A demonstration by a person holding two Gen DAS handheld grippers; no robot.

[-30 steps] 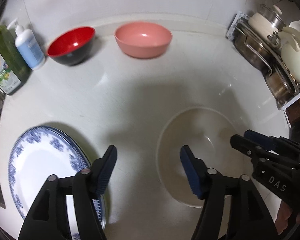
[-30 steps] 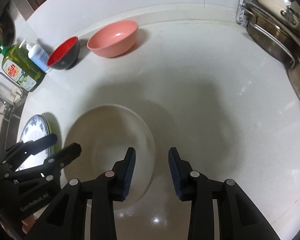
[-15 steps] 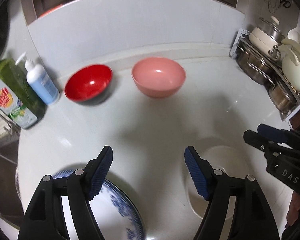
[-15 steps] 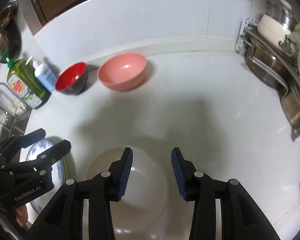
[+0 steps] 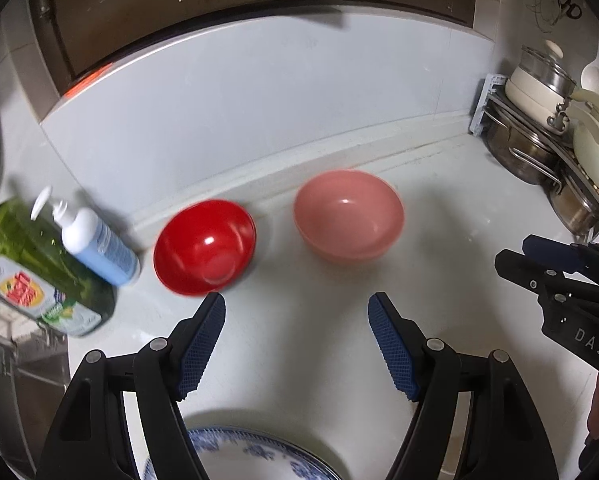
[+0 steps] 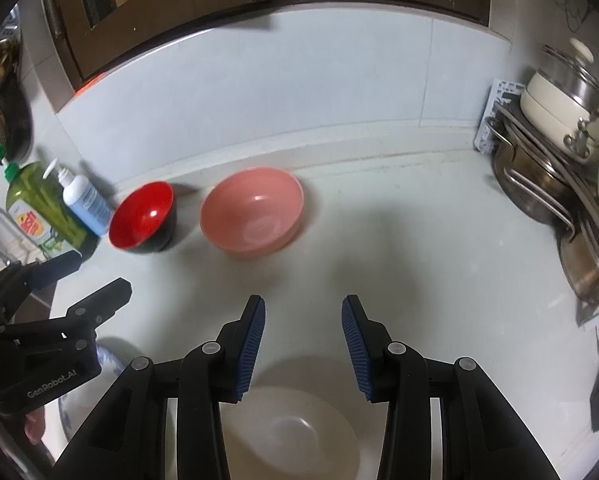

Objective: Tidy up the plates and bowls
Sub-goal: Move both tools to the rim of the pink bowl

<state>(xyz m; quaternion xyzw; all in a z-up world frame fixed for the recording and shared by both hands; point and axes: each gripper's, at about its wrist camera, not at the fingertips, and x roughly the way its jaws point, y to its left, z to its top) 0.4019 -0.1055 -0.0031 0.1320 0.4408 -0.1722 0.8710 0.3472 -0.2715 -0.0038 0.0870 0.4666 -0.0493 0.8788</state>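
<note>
Two grippers above white surface (image 5: pixel 299 360), both empty. Left gripper (image 5: pixel 297 344) fingers wide apart, nothing between; red bowl (image 5: pixel 204 246) just beyond left fingertip, pink bowl (image 5: pixel 348 215) ahead, slightly right; blue-patterned plate (image 5: pixel 255 456) rim under finger bases. Right gripper (image 6: pixel 303 344) fingers partly parted, gap bare; white bowl (image 6: pixel 291 432) below finger bases. Open surface right of pink bowl up to pot rack (image 6: pixel 547 184). Soap bottles (image 6: pixel 55 204) left of red bowl.

Green soap bottle (image 5: pixel 35 268), white pump bottle (image 5: pixel 95 244), pots (image 5: pixel 547 152)
</note>
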